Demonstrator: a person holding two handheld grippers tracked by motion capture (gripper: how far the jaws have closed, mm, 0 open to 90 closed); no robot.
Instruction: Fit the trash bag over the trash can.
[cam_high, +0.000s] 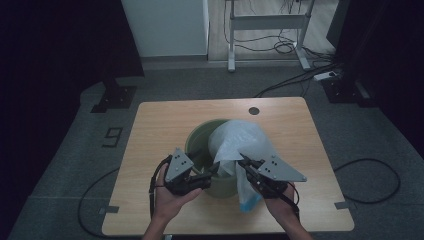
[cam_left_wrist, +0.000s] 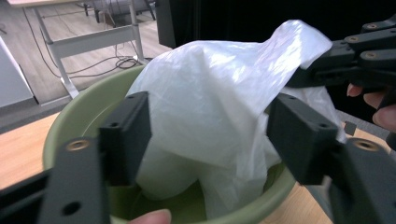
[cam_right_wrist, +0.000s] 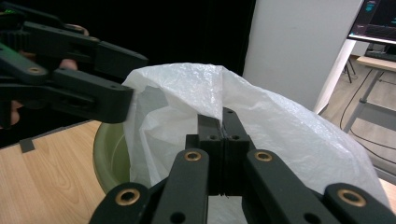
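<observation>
High view: on the wooden table (cam_high: 150, 130) a green bin (cam_high: 197, 137) holds a half-fitted white plastic bag (cam_high: 235, 140). The right gripper (cam_right_wrist: 222, 122) is clenched on the bag's edge, while the left gripper (cam_left_wrist: 210, 126) has its jaws apart around the film, not pressing. If the left bites only a thin fold, the bag could slip or tear when stretched over the rim.

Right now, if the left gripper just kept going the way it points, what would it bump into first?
Most likely the white bag. The left gripper has open jaws on either side of it, above the green bin. Depth is hard to judge, but nothing else seems to lie between.
</observation>
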